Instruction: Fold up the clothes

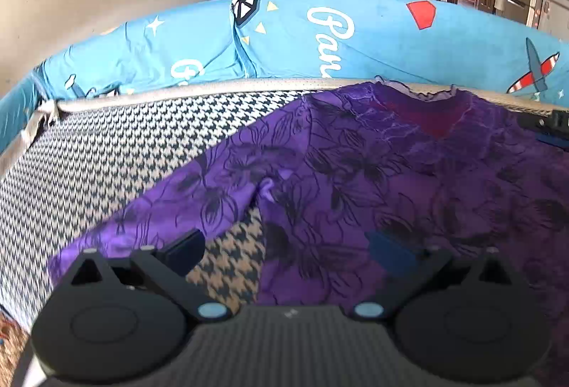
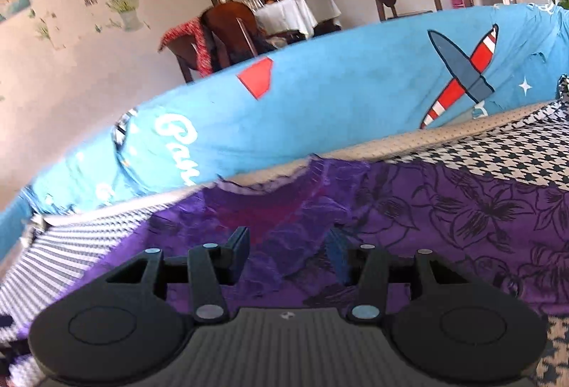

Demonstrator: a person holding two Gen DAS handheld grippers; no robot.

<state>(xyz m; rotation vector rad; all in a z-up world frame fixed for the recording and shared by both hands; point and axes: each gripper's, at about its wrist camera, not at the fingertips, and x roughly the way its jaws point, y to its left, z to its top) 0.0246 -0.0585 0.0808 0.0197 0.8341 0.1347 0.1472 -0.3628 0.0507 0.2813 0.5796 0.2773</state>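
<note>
1. Garment position: the purple flowered top lies spread on the checked sofa seat, neckline toward the blue printed backrest cover.
2. Left gripper: fingers wide apart, nothing between them. It hangs above the near left edge of the top, where a sleeve or side panel runs out over the checked fabric.
3. Right gripper: fingers partly apart, over the cloth just below the neckline. No pad appears to press on the fabric; judged as holding nothing.
4. Progress: no fold line is visible. The body lies mostly flat, with one small pucker near the left side. Judged: spreading is largely done; folding has not started.
5. Remaining: bring the sides or sleeves inward, then fold the body across its length.
6. Caution: thin cloth is likely to slip and bunch when pinched.
</note>
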